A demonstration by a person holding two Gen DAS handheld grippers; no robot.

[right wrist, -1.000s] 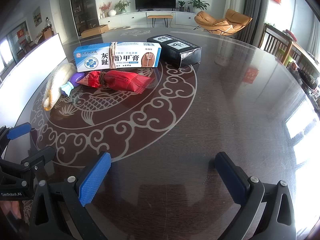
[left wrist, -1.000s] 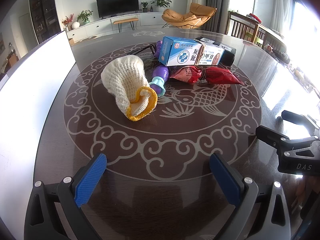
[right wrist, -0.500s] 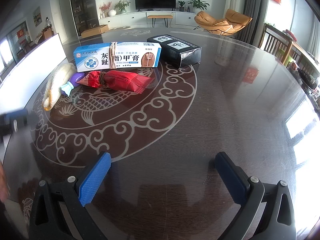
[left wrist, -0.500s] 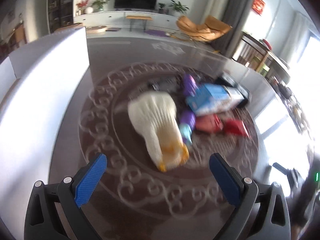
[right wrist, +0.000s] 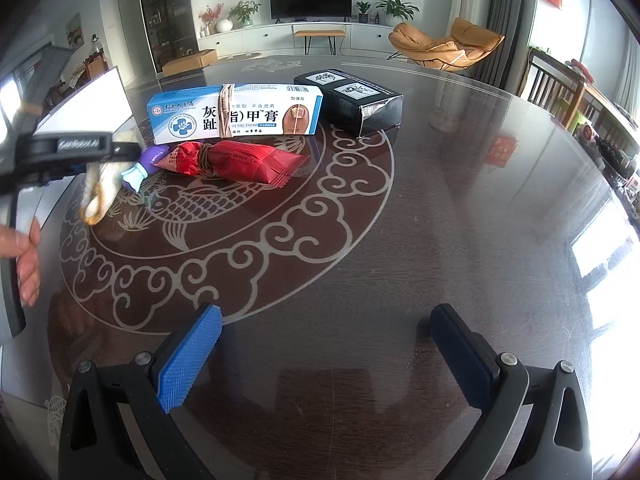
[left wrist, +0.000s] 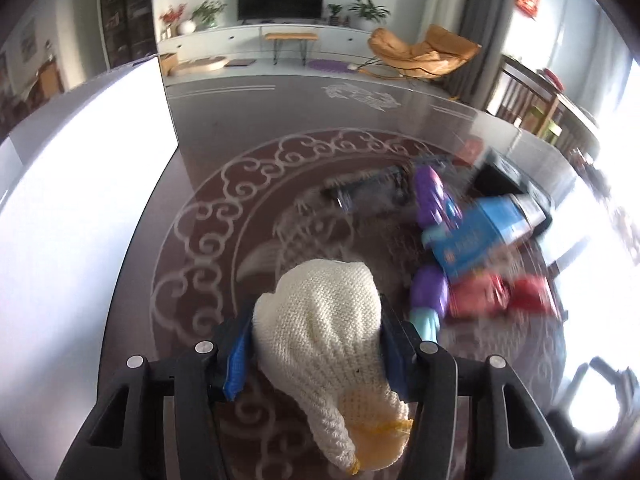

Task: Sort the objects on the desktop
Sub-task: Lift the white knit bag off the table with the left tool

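**Left gripper closing around knit glove, right gripper idle and open**

Left wrist view: left gripper [left wrist: 316, 354] is down at the dark glass table [left wrist: 224, 120], jaws closing with the cream knit glove [left wrist: 324, 344] between them. Blue pads [left wrist: 238, 360] sit against both sides of the glove's body and look to be in contact. The yellow-trimmed cuff [left wrist: 372, 436] hangs toward the camera, the finger end points away. Glove lies on the table's scroll pattern, left of the other objects. Just right of the glove: purple toy with a teal tip [left wrist: 430, 296], then a blurred red snack packet [left wrist: 500, 292], a blue medicine box [left wrist: 476, 236] behind it, and a black box [left wrist: 516, 184] farther back. White board [left wrist: 80, 208] runs along the table's left edge. Right side of the frame is motion-blurred and blown out.

Right wrist view: right gripper [right wrist: 324, 356] hovers over bare table [right wrist: 460, 220], jaws wide apart, nothing between them. Far left, the left gripper [right wrist: 116, 148] is seen side-on with the glove [right wrist: 98, 192] hanging under it, cuff downward; a person's hand [right wrist: 24, 256] holds its handle. Sharp here: blue medicine box [right wrist: 236, 114] with a cord tied around it, red snack packet [right wrist: 240, 162] also tied, lying in front of the box, purple toy [right wrist: 146, 162] at the packet's left end, black box [right wrist: 352, 98] right of the blue one. All sit on the far half of the fish pattern, well apart from the right gripper.
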